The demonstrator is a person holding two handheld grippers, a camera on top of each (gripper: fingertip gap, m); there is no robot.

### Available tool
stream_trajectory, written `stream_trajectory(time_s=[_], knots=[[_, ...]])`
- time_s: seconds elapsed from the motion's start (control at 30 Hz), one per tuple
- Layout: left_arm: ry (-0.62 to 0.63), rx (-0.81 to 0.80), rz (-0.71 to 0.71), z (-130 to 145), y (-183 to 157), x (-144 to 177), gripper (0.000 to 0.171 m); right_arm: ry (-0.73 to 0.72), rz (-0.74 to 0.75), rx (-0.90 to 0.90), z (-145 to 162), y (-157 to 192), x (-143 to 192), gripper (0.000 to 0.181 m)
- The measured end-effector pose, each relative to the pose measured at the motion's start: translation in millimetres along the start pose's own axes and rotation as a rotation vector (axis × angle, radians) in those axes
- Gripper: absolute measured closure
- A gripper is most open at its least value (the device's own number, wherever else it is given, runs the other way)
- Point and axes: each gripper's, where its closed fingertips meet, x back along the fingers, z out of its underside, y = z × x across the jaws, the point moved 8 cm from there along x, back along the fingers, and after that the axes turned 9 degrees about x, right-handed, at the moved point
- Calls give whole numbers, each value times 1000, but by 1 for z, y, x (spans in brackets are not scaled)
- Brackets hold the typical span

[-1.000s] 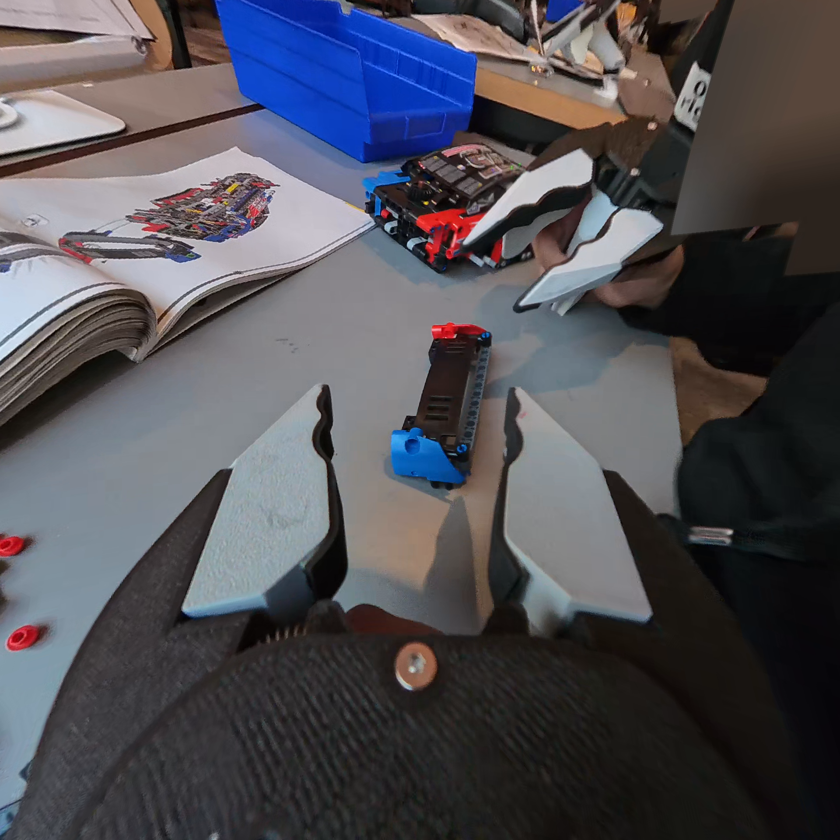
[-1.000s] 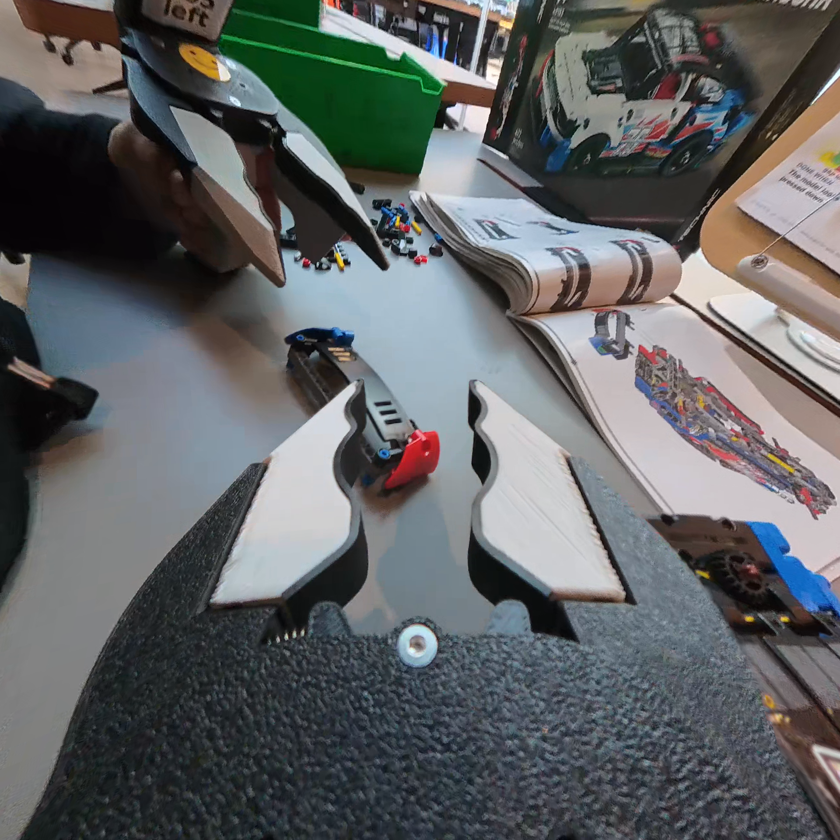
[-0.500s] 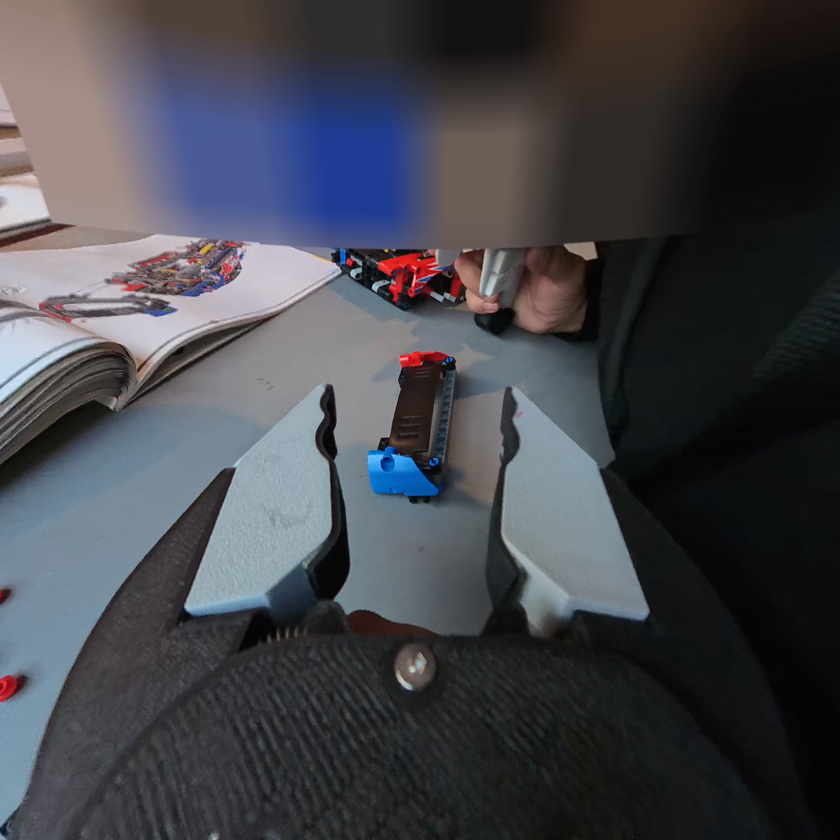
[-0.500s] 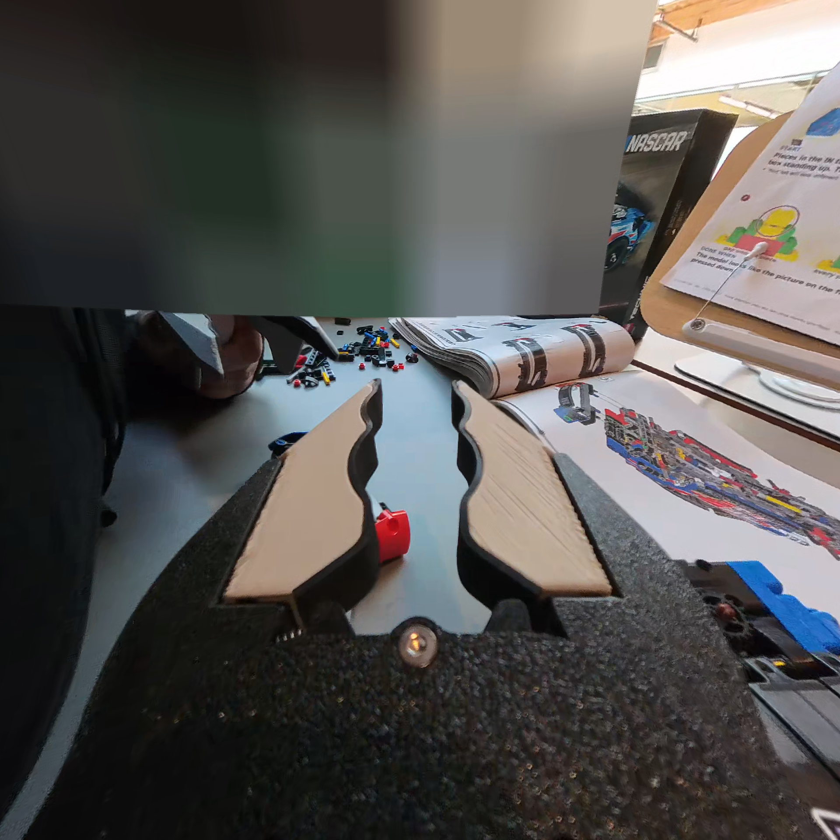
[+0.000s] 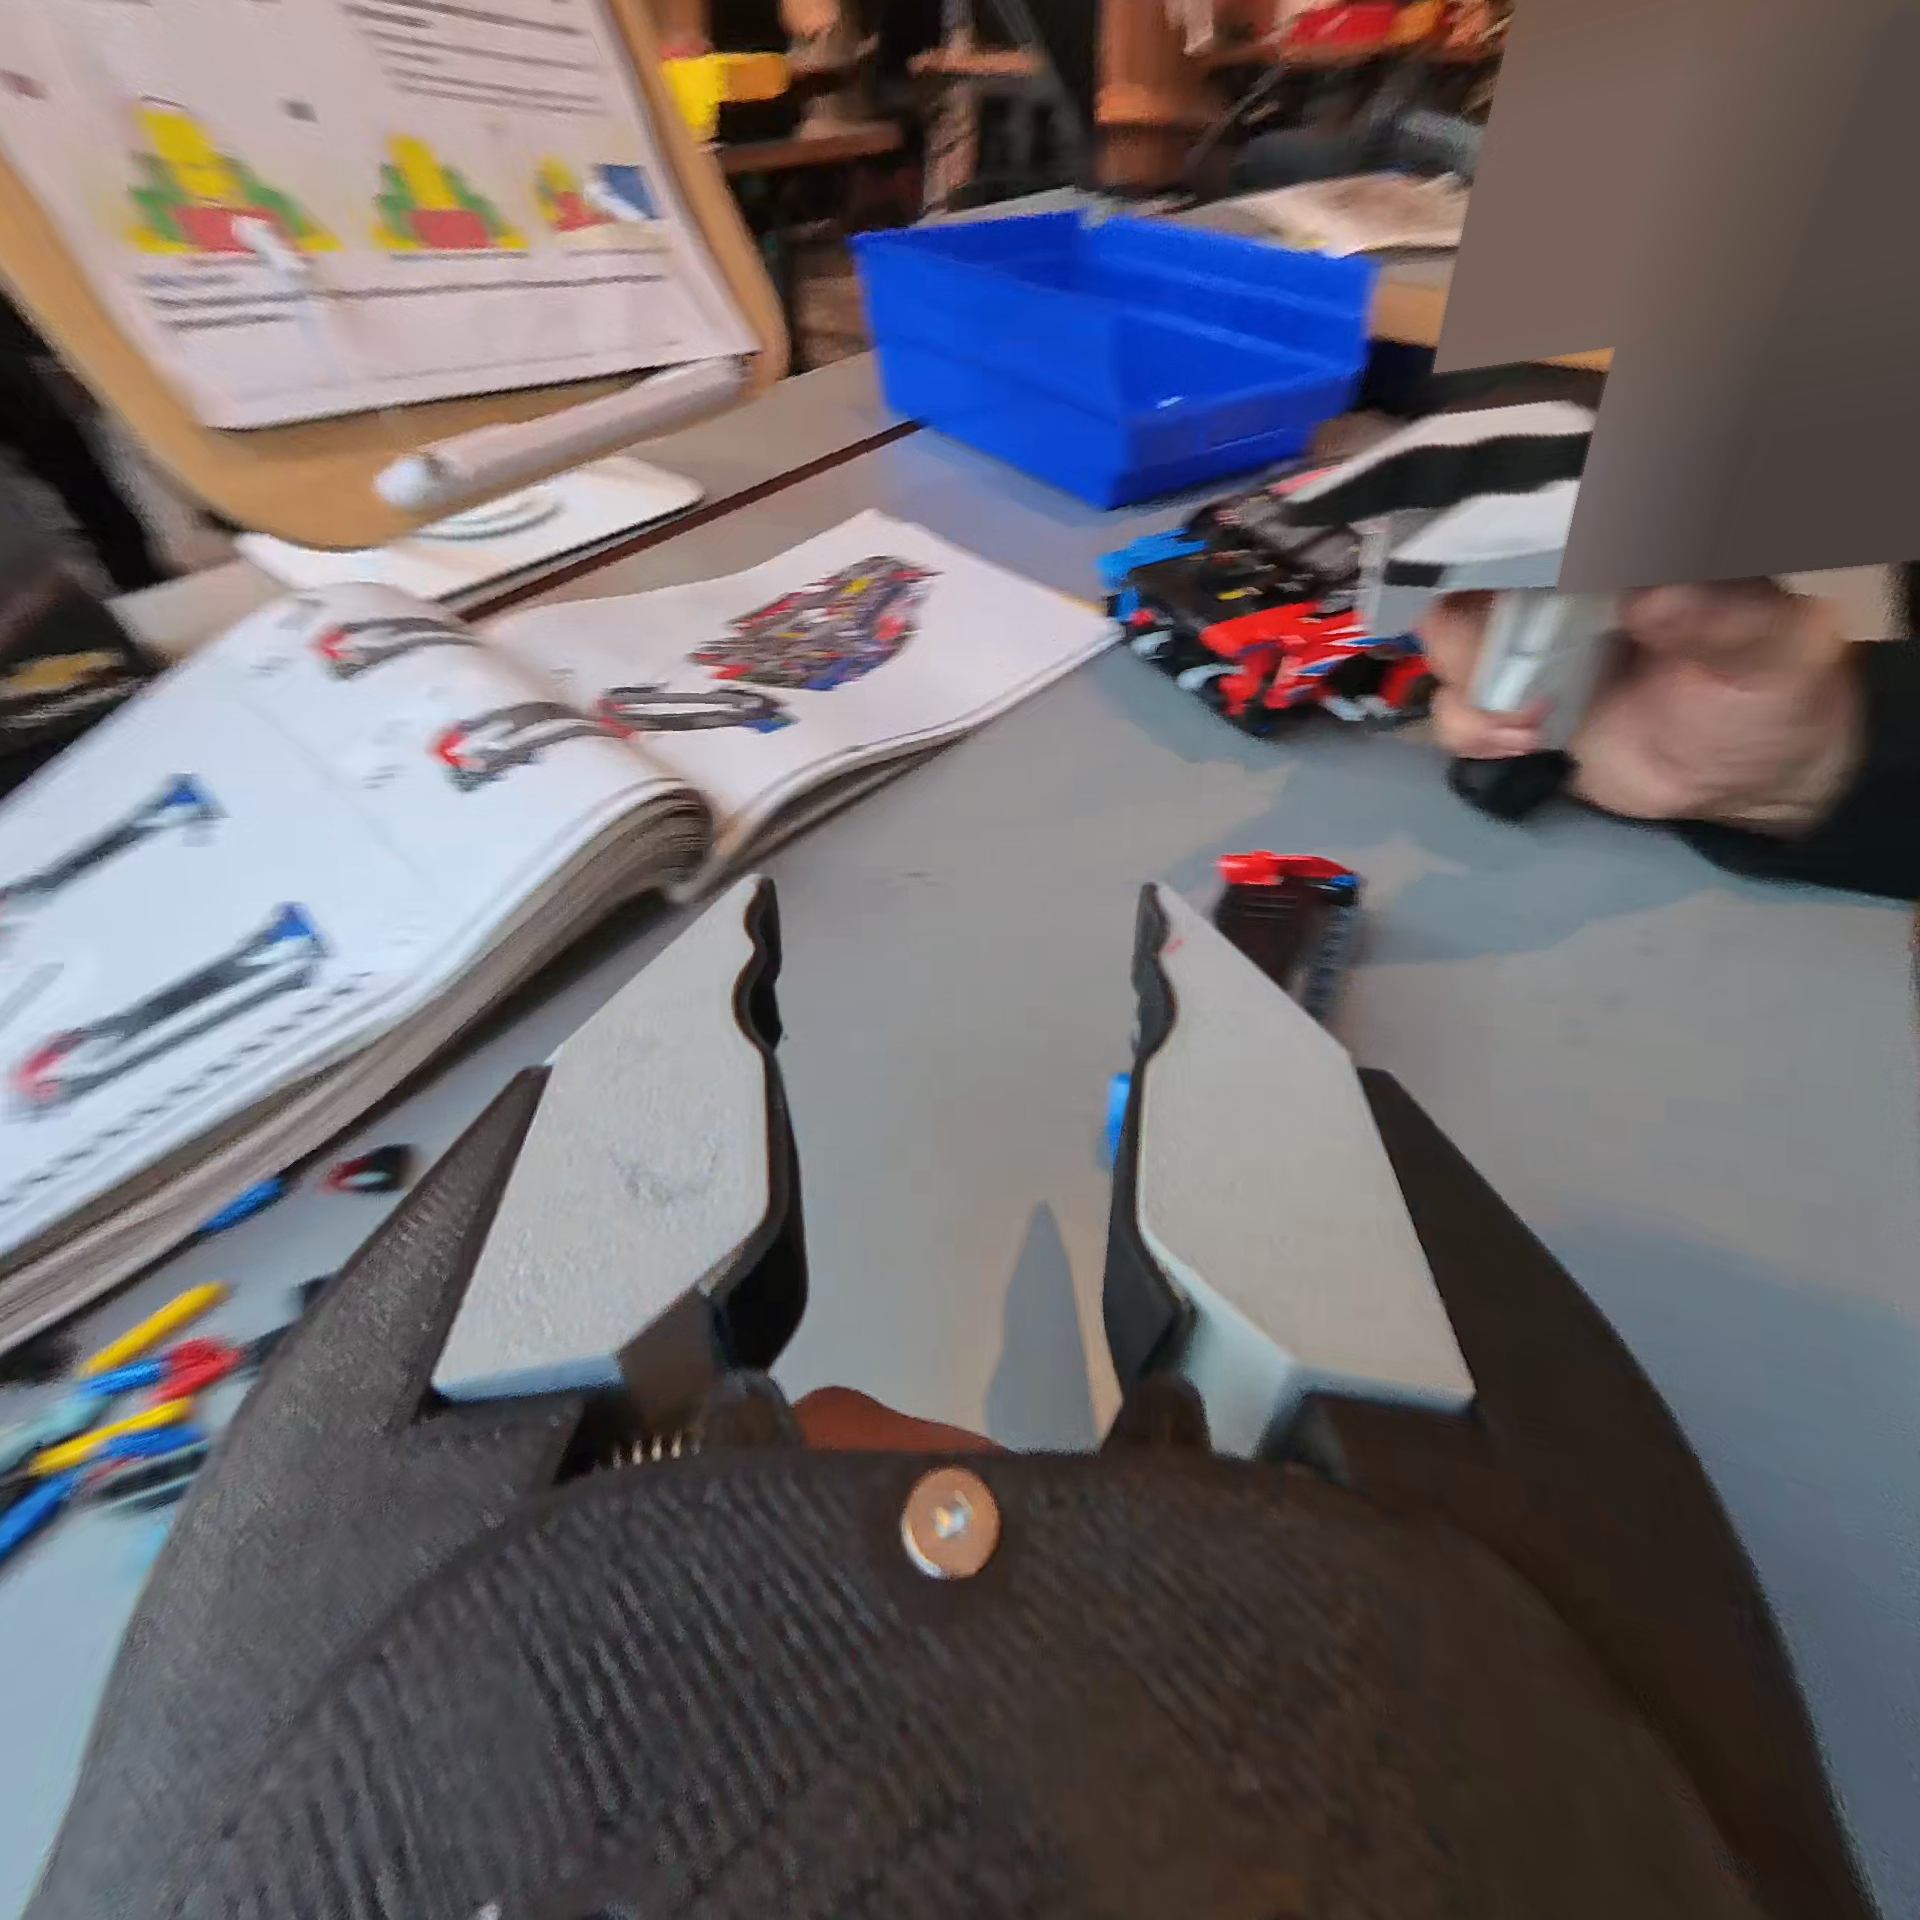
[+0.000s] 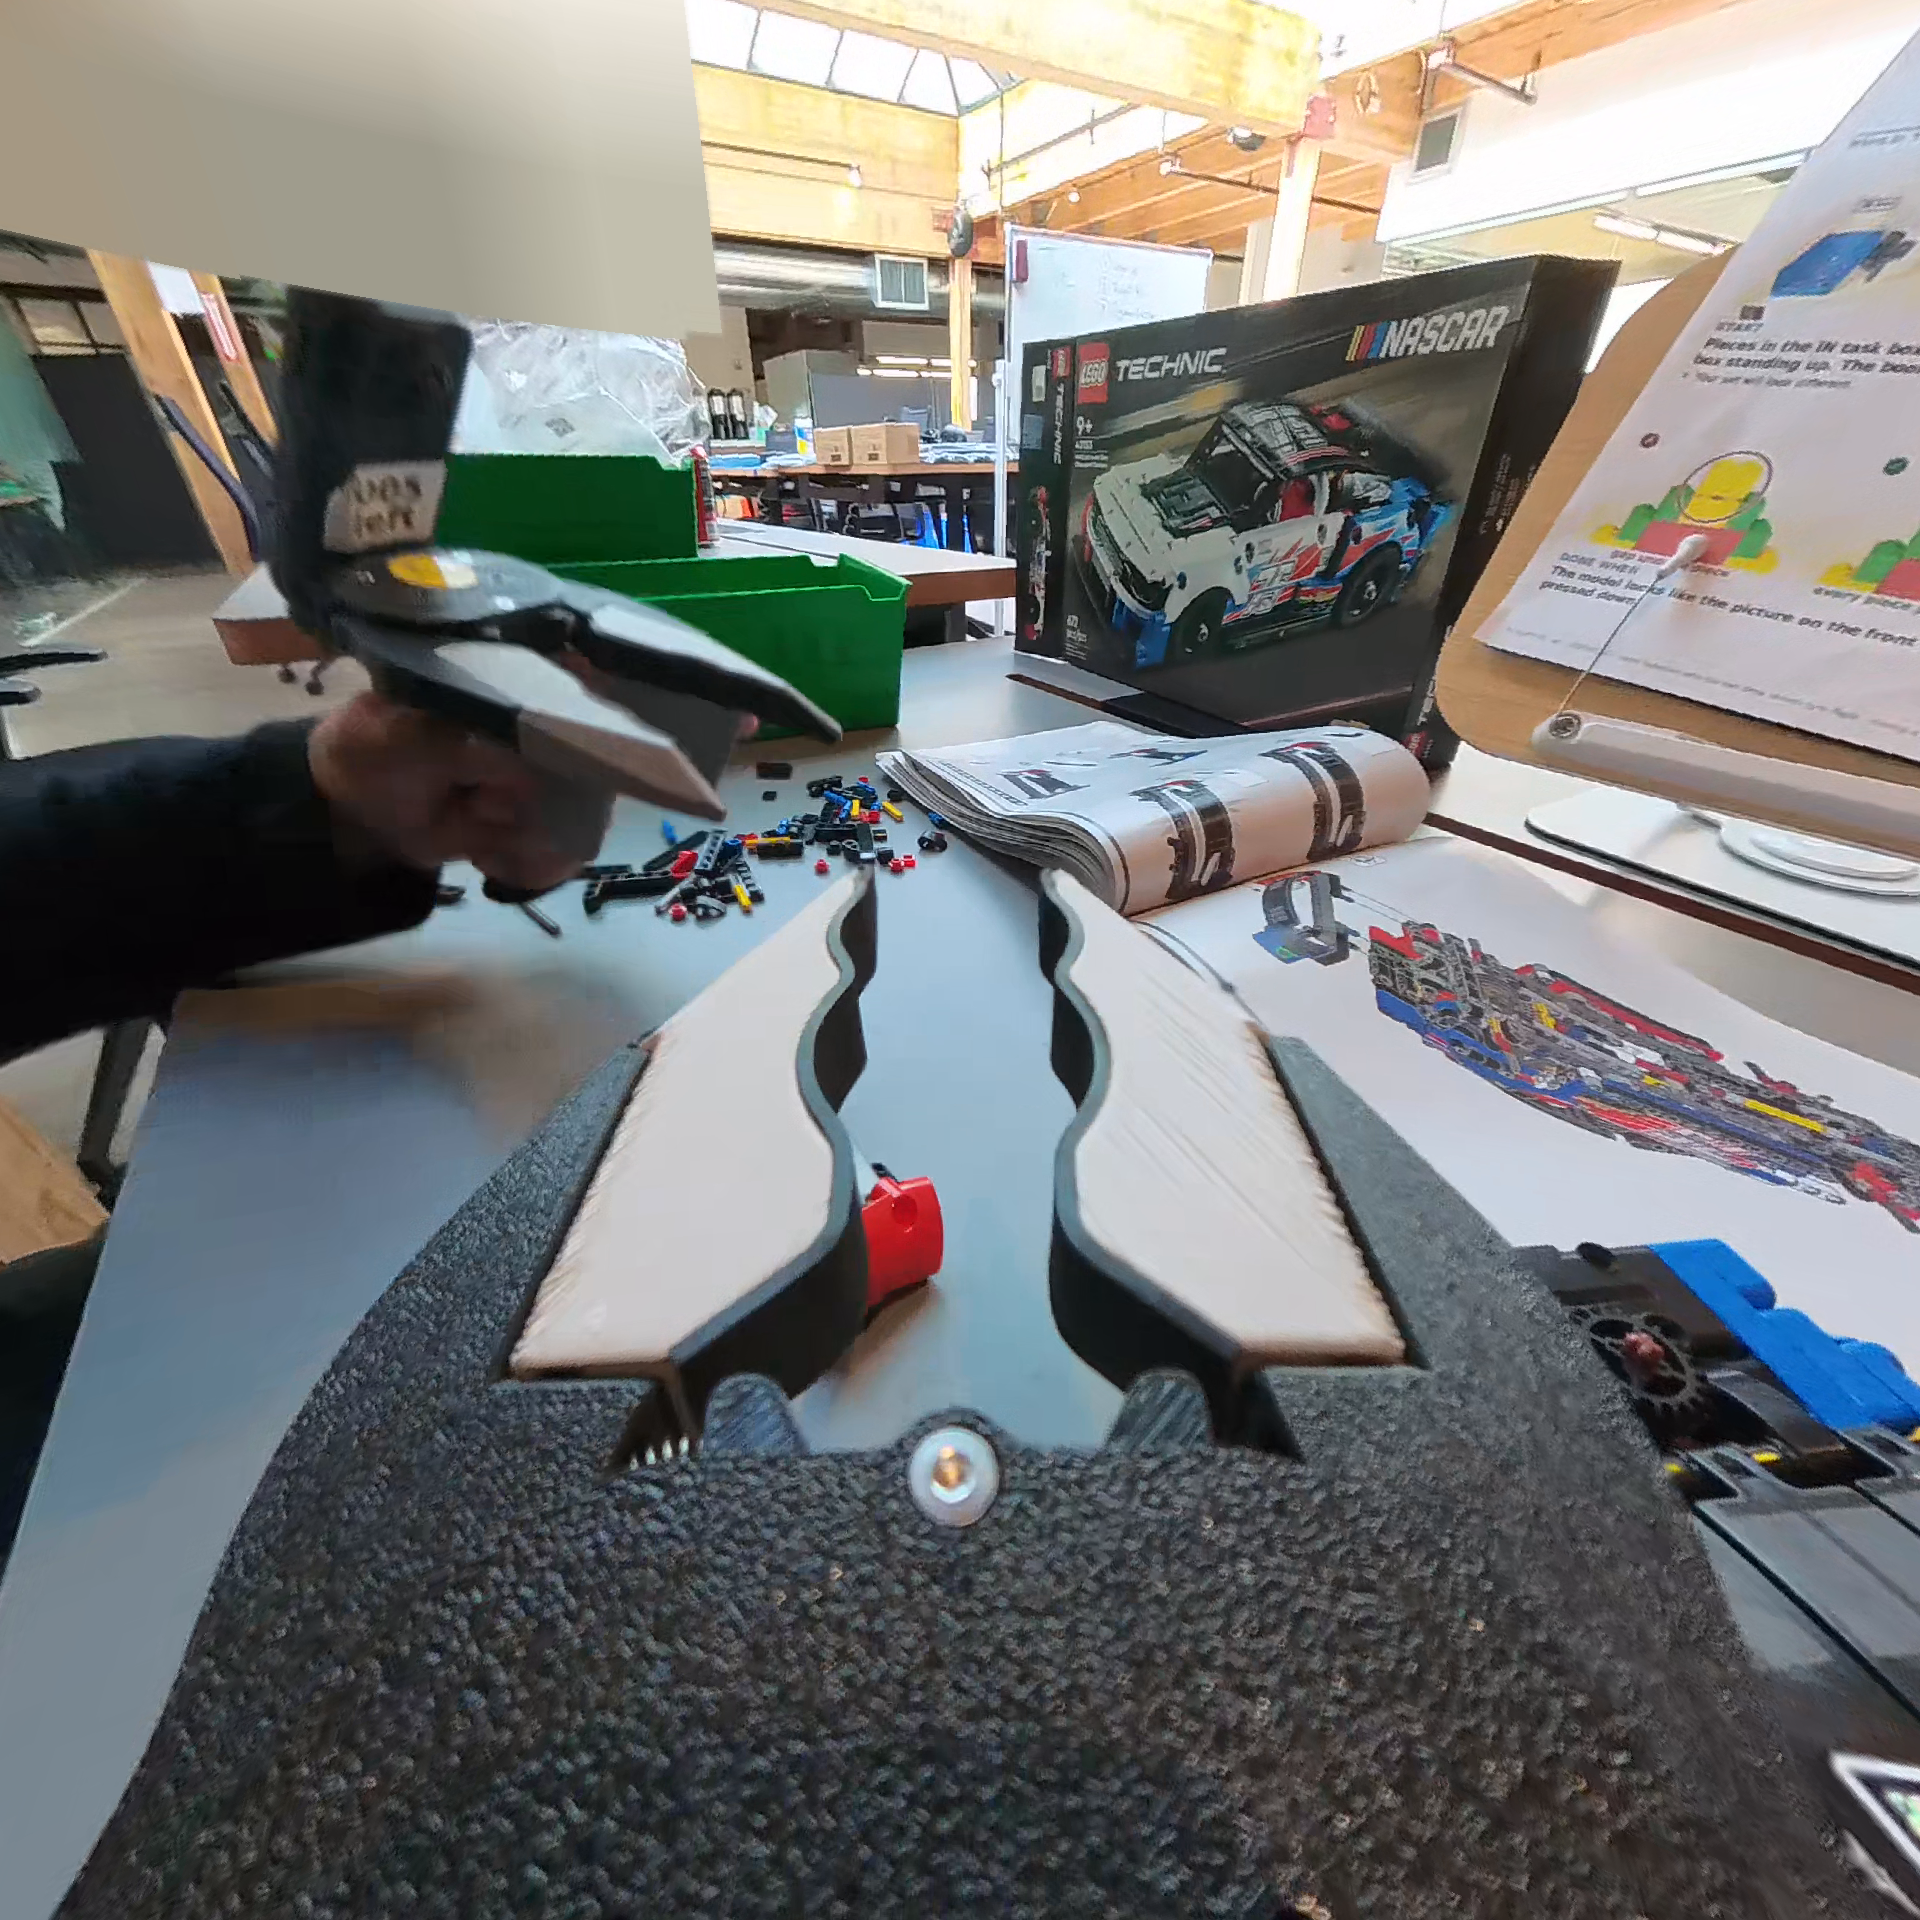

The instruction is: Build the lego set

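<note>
While both wavy-edged grippers [image 5: 951, 904] [image 6: 956, 883] gape empty, the slim studded panel [image 5: 1288, 935] lies flat.

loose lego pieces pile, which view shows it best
The right wrist view. The loose lego pieces lie sharp and unobstructed on the grey table, beyond its tongs and beside the instruction booklet. The left wrist view catches only a blurred few at its lower left edge.
</note>
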Motion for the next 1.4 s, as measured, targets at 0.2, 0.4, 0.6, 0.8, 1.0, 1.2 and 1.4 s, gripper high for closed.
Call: stream_trajectory(time_s=[0.2,0.4,0.6,0.8,1.0,1.2,1.4], knots=[[170,-155,-254,-59,7,-11,117,22,42,17,1,1,0,152],[370,-237,-311,-87,52,-67,125,21,37,-23,1,1,-2,152],[538,-186,-247,-59,106,-128,127,151,53,12,2,6,-25,156],[719,-169,-329,-24,146,-123,151,379,199,212,-18,-23,-97,181],[698,-145,-349,-6,152,-112,171,650,267,190,10,-81,-201,181],[643,-136,-376,1,154,-97,171,835,178,146,54,-104,-234,181],[647,3,-342,4,169,-75,171,898,111,131,59,-113,-224,181]])
